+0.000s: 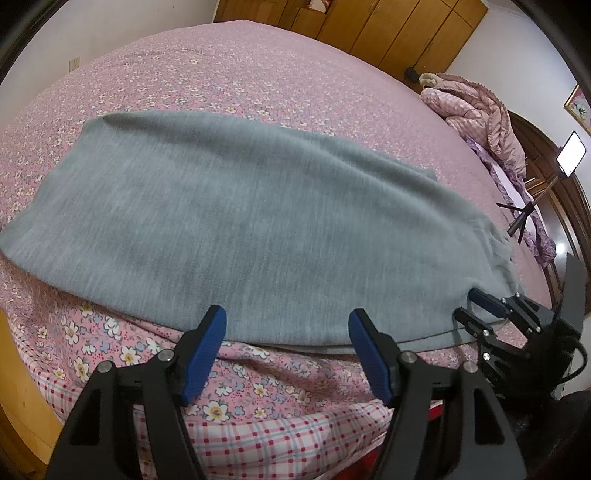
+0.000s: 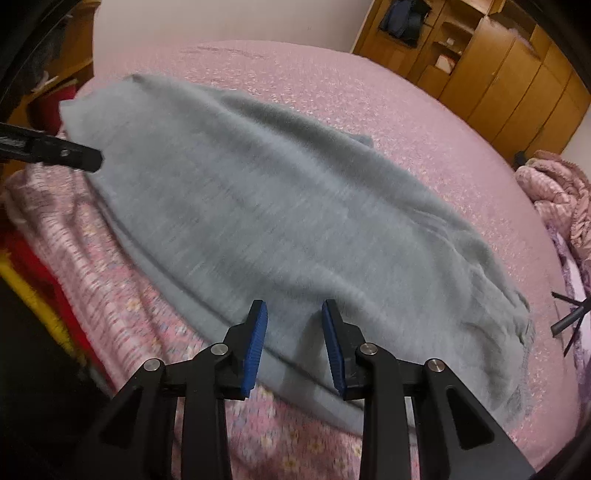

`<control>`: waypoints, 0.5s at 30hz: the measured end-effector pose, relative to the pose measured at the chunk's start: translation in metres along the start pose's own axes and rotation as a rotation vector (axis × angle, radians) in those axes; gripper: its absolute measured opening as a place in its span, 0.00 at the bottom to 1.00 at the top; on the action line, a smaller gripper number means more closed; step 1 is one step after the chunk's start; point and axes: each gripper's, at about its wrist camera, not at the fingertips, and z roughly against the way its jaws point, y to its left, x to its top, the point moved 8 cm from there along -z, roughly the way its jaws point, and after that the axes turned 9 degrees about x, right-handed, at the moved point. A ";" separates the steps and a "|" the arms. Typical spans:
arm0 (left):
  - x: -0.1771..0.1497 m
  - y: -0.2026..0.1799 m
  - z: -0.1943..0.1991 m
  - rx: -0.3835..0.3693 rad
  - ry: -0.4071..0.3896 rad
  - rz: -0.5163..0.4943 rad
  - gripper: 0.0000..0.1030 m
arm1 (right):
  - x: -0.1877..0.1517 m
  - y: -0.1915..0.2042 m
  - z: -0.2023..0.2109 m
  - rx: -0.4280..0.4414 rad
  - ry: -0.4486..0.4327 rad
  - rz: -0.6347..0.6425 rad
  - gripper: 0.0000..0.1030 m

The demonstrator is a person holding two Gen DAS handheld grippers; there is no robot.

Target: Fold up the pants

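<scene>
Grey pants (image 1: 229, 221) lie flat and folded lengthwise on the pink floral bedspread (image 1: 221, 74), also in the right wrist view (image 2: 277, 221). My left gripper (image 1: 288, 321) is open and empty, hovering at the pants' near edge. My right gripper (image 2: 293, 314) is open and empty, just above the pants' near edge close to the waistband end. The right gripper (image 1: 476, 306) also shows at the right in the left wrist view. The left gripper's finger (image 2: 74, 155) shows at the left in the right wrist view.
A pink checked quilt (image 1: 476, 110) is piled at the bed's far right. A tripod with a lit phone (image 1: 570, 155) stands beyond the bed's right side. Wooden wardrobes (image 1: 399, 33) line the far wall. The bed's near edge (image 1: 277, 435) shows a checked sheet.
</scene>
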 end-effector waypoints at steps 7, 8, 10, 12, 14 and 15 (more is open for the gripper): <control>0.001 0.002 0.001 -0.002 0.000 0.001 0.70 | -0.034 -0.010 0.002 0.022 0.104 0.014 0.41; 0.001 0.001 0.000 -0.002 0.000 0.002 0.70 | -0.034 -0.010 -0.001 0.018 0.106 0.012 0.42; 0.001 0.001 0.000 -0.002 0.000 0.001 0.70 | -0.033 -0.015 -0.006 -0.003 0.107 0.037 0.43; 0.001 0.001 0.000 -0.002 0.000 0.001 0.70 | -0.026 -0.013 -0.008 -0.031 0.086 0.068 0.43; 0.000 0.001 0.000 -0.003 0.000 0.003 0.70 | -0.022 -0.013 -0.004 -0.055 0.047 0.066 0.39; 0.000 0.001 0.000 -0.003 -0.001 0.003 0.70 | -0.019 -0.016 -0.002 -0.068 0.030 0.058 0.38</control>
